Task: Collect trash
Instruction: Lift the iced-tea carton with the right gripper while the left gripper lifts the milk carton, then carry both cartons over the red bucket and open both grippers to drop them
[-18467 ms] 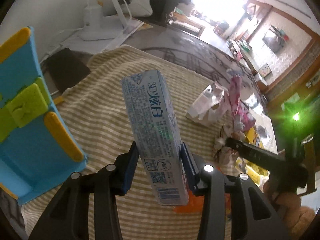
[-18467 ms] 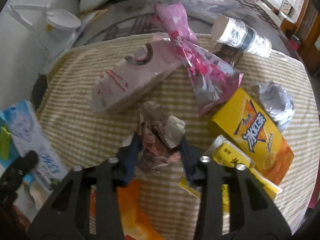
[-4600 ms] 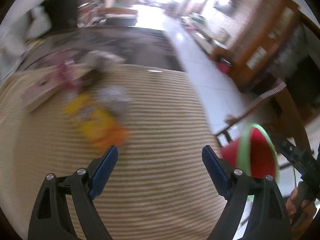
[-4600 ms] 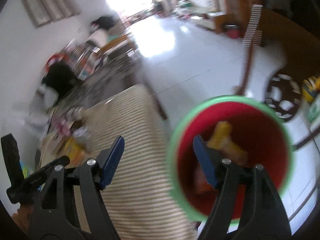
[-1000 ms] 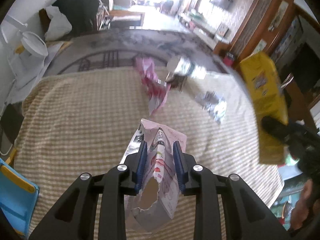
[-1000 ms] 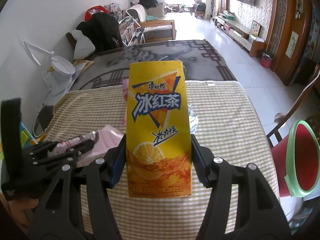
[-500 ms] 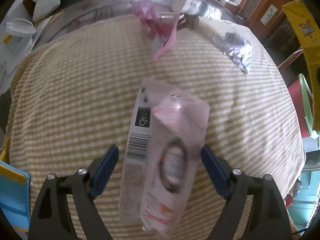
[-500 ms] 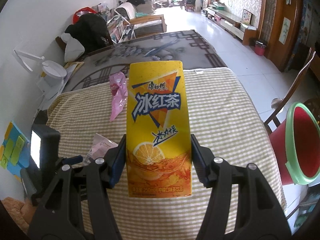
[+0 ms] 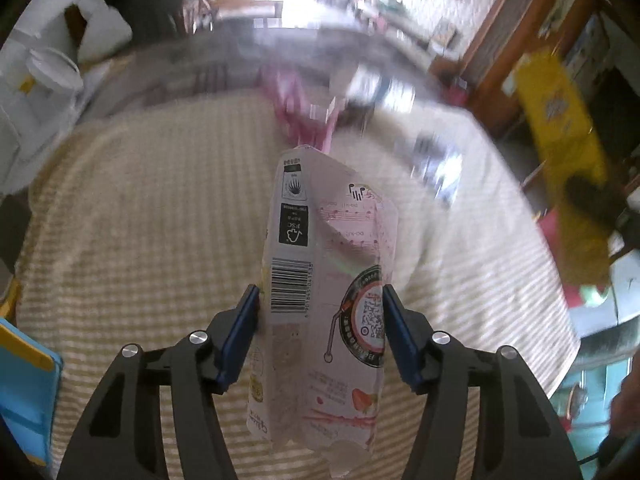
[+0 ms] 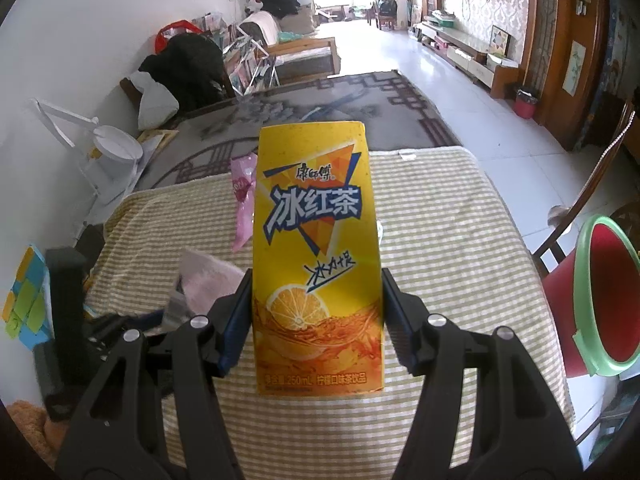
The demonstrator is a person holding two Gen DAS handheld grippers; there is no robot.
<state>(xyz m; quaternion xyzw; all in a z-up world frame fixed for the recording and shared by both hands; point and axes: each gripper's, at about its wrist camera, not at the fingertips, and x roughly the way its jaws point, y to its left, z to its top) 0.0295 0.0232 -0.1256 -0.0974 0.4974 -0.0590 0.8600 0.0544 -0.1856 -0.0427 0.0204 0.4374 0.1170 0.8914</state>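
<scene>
A crumpled pink-and-white drink carton (image 9: 332,264) stands on end between the pads of my left gripper (image 9: 320,328). Its jaws are closing, and both pads press on the carton's sides above the striped tablecloth (image 9: 152,208). My right gripper (image 10: 316,312) is shut on a yellow iced-tea carton (image 10: 316,208), held upright over the table. That yellow carton (image 9: 560,120) shows blurred at the right of the left wrist view. The pink carton (image 10: 204,276) and the left gripper's black body (image 10: 64,320) appear low left in the right wrist view.
A red bin with a green rim (image 10: 600,292) stands off the table's right edge beside a wooden chair (image 10: 580,208). A pink wrapper (image 10: 243,204) lies at the table's far side, with blurred silver foil (image 9: 436,168) nearby. A blue-and-yellow toy (image 10: 24,292) sits left.
Half a second ago the left jaws stood wide around the pink carton lying flat; now they have closed on its broad sides and it stands up. The right gripper keeps the yellow carton.
</scene>
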